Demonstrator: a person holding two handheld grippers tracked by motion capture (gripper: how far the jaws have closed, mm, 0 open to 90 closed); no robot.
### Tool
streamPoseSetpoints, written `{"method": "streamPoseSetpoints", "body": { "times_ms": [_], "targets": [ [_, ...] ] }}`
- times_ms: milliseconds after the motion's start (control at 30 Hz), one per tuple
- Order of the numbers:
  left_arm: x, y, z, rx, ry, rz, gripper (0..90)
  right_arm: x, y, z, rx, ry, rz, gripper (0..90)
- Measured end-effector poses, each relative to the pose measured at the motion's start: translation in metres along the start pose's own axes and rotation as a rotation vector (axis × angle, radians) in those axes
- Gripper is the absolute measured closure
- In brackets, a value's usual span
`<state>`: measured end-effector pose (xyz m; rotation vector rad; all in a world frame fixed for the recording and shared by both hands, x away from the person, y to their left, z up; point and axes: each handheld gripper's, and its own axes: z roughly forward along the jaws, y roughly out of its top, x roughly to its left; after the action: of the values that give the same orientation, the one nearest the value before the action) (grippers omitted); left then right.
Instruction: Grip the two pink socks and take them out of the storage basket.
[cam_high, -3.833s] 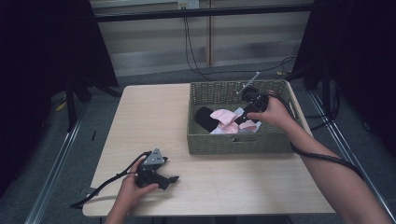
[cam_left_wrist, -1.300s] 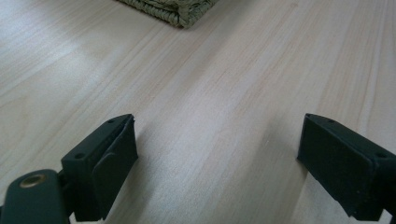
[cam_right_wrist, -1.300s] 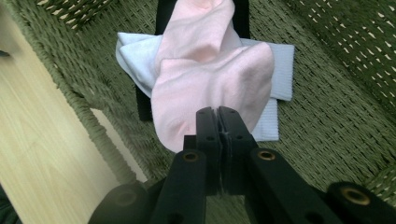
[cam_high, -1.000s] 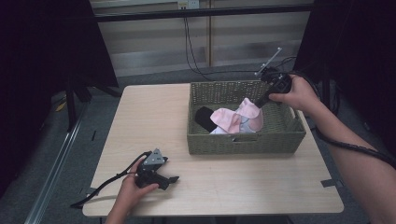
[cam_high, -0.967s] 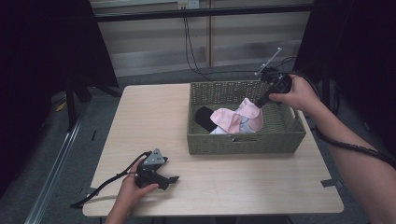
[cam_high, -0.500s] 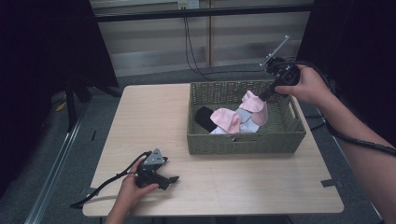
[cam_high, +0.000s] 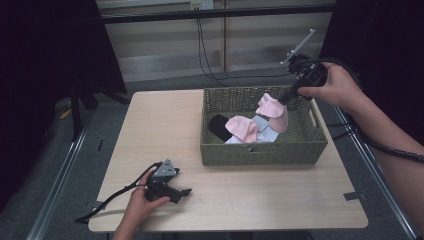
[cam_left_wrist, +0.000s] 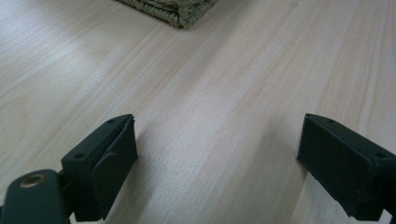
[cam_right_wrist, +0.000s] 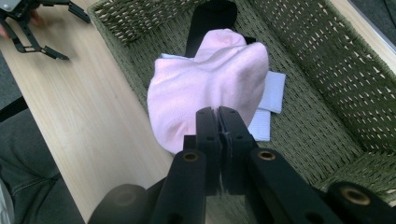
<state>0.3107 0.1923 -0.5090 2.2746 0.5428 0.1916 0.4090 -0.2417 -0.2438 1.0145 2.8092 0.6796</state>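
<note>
A pale wooden counter (cam_high: 165, 130) carries a rectangular woven green basket (cam_high: 260, 152) toward its far right corner. The right tool (cam_high: 286, 96), gripped in the person's right hand (cam_high: 336, 86), hangs above the basket's far right side with its jaws clamped on a soft pink sock (cam_high: 272, 111), which dangles clear of the pile. A second pink sock (cam_high: 241, 128), a black sock (cam_high: 220, 125) and pale blue cloth (cam_high: 266, 132) lie inside. The left tool (cam_high: 181, 192) rests near the counter's near left edge, jaws wide and empty. The step in hand looks like lifting the sock out; next it probably needs carrying over the rim to bare counter.
</note>
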Motion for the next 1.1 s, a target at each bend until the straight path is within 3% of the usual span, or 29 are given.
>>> {"method": "streamPoseSetpoints", "body": {
  "times_ms": [567,1100],
  "targets": [
    [0.0,0.0,0.0,0.001,0.0,0.001,11.1,0.019,-0.004,-0.02,-0.044,0.044,-0.039,87.5],
    [0.0,0.0,0.0,0.0,0.0,0.001,11.1,0.052,-0.012,-0.023,-0.067,0.106,-0.127,87.2]
  ]
}}
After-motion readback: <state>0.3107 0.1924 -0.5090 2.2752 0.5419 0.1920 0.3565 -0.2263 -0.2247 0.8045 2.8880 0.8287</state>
